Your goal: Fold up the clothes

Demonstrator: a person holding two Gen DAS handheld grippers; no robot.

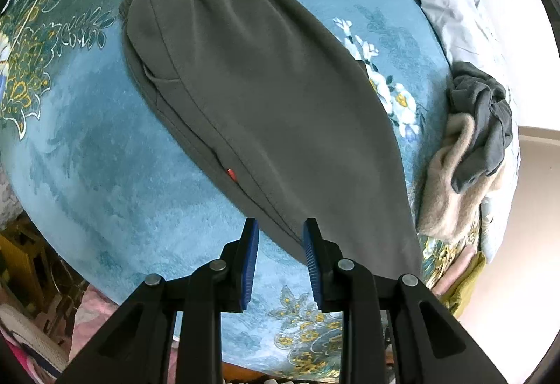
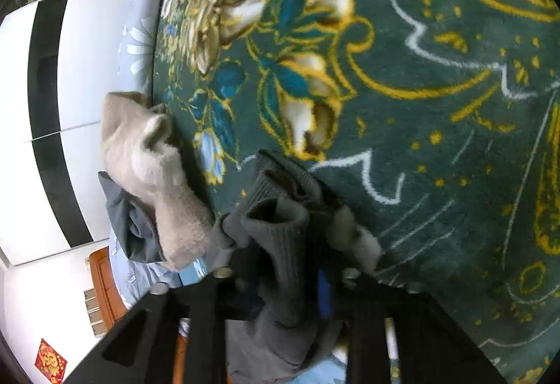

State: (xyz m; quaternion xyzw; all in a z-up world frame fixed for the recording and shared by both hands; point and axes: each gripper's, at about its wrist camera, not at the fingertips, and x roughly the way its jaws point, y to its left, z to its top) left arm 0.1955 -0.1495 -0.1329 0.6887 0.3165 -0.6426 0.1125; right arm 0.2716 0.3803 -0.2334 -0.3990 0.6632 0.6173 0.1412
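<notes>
The blanket [image 1: 105, 174] is carrying the trousers [image 1: 266, 97], already lying doubled lengthwise; crosswise folds are still waiting. The pile [image 1: 469, 153] is sitting unfolded. The right gripper [image 2: 283, 275] is clamping the cuffs [image 2: 280, 205]; the left gripper [image 1: 280, 258] is hanging open, empty.

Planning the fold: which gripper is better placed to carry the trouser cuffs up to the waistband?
Right: the right gripper is clamped on the dark grey trousers at the ribbed cuffs. The left gripper is open beside the leg edge.
</notes>
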